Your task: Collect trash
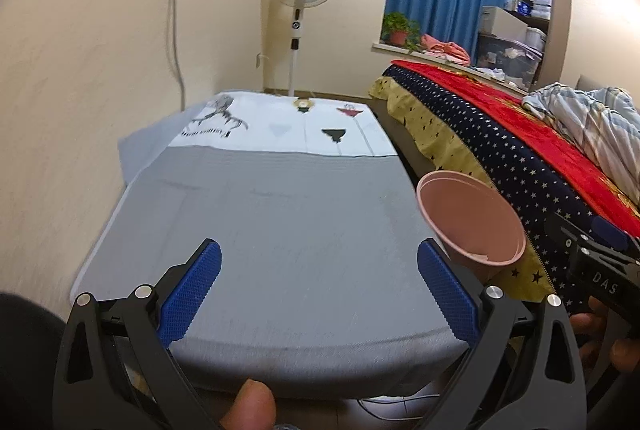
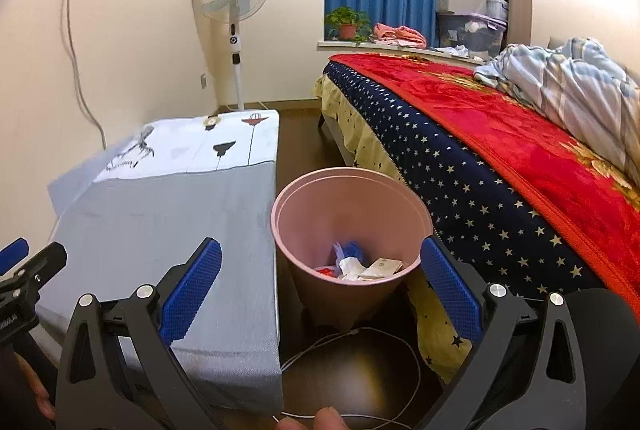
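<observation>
A pink trash bin (image 2: 352, 230) stands on the dark floor between the low table and the bed. It holds crumpled trash (image 2: 360, 266): white paper, a blue piece and a red piece. My right gripper (image 2: 320, 286) is open and empty, hovering just above and in front of the bin. My left gripper (image 1: 318, 290) is open and empty over the grey cloth of the low table (image 1: 280, 230). The bin's rim (image 1: 468, 218) shows at the right of the left wrist view, with the right gripper's body (image 1: 600, 270) beside it.
The bed (image 2: 500, 158) with a red blanket and a starry sheet runs along the right. A white cable (image 2: 360, 350) lies on the floor in front of the bin. A standing fan (image 2: 232, 2) is by the far wall. A potted plant (image 2: 347, 24) sits on the windowsill.
</observation>
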### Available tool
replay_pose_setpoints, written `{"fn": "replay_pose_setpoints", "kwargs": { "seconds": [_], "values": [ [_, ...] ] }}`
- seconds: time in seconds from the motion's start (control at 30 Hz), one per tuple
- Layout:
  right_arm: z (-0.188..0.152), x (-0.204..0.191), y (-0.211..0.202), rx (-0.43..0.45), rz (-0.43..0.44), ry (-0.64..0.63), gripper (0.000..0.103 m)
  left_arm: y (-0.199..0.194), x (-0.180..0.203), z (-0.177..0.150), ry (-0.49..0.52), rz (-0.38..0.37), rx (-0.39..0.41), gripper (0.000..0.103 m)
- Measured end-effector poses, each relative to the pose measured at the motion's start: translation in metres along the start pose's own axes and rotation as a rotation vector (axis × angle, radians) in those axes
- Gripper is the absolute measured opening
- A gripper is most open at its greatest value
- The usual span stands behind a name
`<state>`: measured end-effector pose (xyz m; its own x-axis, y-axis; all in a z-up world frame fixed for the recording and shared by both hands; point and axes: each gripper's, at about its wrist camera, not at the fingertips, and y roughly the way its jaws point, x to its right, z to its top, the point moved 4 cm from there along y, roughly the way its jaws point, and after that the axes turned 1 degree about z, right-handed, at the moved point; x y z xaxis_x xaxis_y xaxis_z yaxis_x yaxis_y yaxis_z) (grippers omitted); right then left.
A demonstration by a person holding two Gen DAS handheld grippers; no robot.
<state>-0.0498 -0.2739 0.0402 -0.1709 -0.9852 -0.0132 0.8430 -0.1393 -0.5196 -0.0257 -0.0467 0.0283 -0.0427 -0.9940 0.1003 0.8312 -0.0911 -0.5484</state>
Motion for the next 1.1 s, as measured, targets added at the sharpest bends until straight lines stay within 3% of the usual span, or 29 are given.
{"fn": "replay_pose_setpoints", "kwargs": {
  "seconds": [0.43, 1.1],
  "values": [
    [-0.008, -0.018, 0.021, -0.036, 0.009, -0.027, 0.098, 0.026, 0.000, -0.014, -0.001, 0.022, -0.023, 0.095],
    [-0.009, -0.022, 0.029, -0.038, 0.015, -0.037, 0.098, 0.032, -0.005, -0.016, -0.002, 0.027, -0.021, 0.095]
  ]
}}
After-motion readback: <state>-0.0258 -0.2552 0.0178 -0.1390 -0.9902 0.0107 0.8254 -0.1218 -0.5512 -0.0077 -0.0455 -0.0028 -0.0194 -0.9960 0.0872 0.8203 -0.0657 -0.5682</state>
